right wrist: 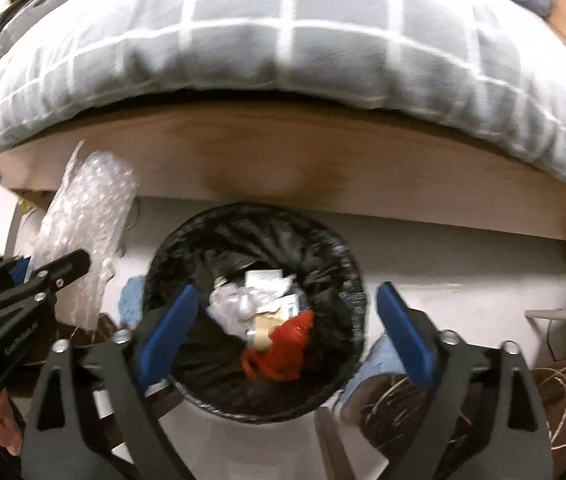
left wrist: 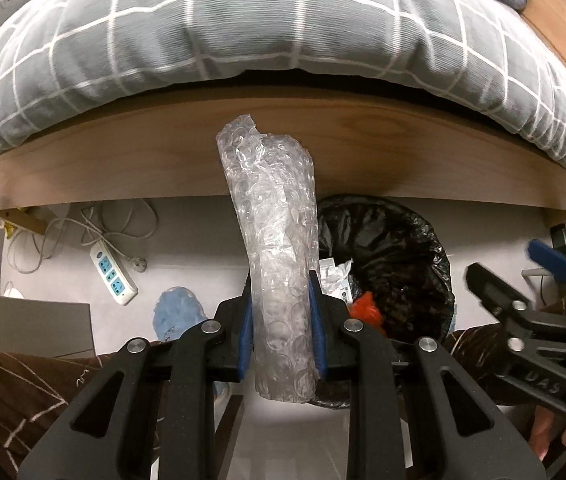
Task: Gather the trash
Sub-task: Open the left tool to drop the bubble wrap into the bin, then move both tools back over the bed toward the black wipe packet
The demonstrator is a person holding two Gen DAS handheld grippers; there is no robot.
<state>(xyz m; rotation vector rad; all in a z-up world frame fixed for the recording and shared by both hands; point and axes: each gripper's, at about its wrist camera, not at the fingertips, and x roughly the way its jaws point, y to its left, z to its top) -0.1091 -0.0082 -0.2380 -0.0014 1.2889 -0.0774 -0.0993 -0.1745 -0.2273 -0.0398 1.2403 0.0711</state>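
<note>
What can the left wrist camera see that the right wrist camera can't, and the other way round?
Only the left view shows the white power strip and its cables on the floor, and the left gripper shut on the bubble wrap from behind.

Only the right view looks straight down into the bin, with white papers beside the red bag, between the open right gripper's blue fingers.

Both show the grey checked duvet, the wooden bed frame, the bin and the wrap.

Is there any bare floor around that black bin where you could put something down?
Yes: pale floor lies bare between the bin and the wooden bed board, and on toward the bin's right. To the left it is crowded: a power strip with tangled cords, and a blue slipper by the bin.
</note>
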